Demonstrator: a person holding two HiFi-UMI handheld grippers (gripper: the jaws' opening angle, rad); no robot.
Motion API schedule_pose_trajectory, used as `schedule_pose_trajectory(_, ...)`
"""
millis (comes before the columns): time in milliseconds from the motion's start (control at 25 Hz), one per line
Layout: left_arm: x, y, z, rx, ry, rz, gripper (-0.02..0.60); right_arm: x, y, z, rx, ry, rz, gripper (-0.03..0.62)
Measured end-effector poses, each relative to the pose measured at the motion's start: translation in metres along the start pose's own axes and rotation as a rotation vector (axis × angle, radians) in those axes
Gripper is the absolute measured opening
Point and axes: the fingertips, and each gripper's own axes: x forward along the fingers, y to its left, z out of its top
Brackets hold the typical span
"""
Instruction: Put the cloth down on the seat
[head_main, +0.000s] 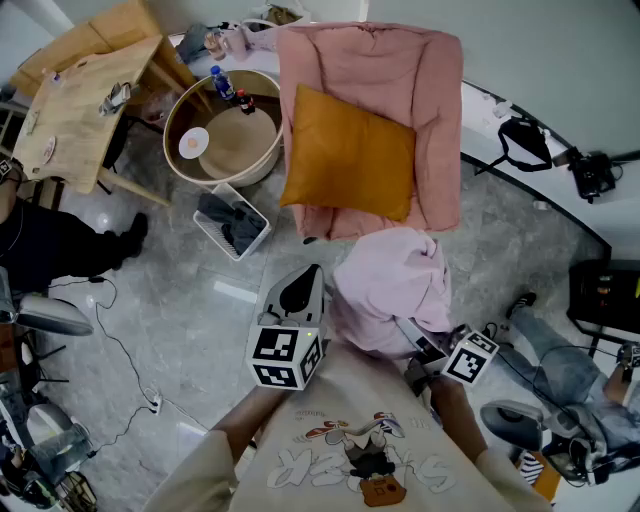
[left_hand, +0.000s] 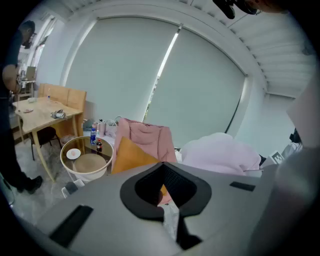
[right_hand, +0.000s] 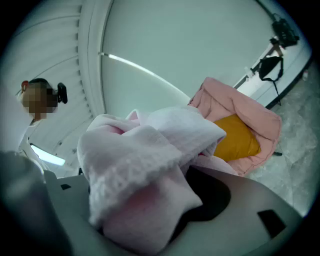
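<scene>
Right gripper (head_main: 425, 348) is clamped on the pink cloth (head_main: 390, 285). In the right gripper view the fabric is bunched thick between the jaws and spills over them. The cloth hangs as a loose bundle in the air, in front of the pink armchair (head_main: 440, 90). In the head view its top edge overlaps the chair's front edge. It is not lying on the seat.

Left gripper (head_main: 303, 285) has its jaws together at the tips. A pale strip shows in the slit behind them; can't tell if that is fabric or floor. In the head view the gripper sits just beside the left side of the cloth bundle. In its own view the bundle is off to the right, apart from the jaws.

An orange cushion (head_main: 348, 155) lies tilted on the armchair seat and covers most of it.

Left of the chair is a round glass-top side table (head_main: 255, 170) with two small bottles (head_main: 222, 83) on its surface. A white basket (head_main: 215, 232) with dark items inside sits on the grey floor (head_main: 200, 320) near it. A wooden table (head_main: 80, 110) stands at far left. Cables and camera gear lie along the wall at right.
</scene>
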Motion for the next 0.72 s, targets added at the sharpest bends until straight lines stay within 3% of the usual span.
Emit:
schedule_pose_trajectory(280, -0.074, -0.087, -0.062, 0.012, 0.066, -0.046, 0.003, -0.111, 0.047, -0.045, 0.119, -0.154, 0.063, 0.357)
schedule_pose_trajectory(360, -0.104, -0.093, -0.081, 0.037, 0.075, -0.029, 0.003, -0.129, 0.061, -0.065, 0.162, -0.187, 0.087, 0.357)
schedule_pose_trajectory(520, -0.16, -0.087, -0.111, 0.003, 0.11, 0.011, 0.003, -0.15, 0.091, -0.112, 0.233, -0.212, 0.109, 0.357)
schedule_pose_trajectory(720, -0.175, -0.093, -0.122, -0.018, 0.149, -0.051, 0.003, -0.155, 0.115, -0.135, 0.196, -0.235, 0.078, 0.357)
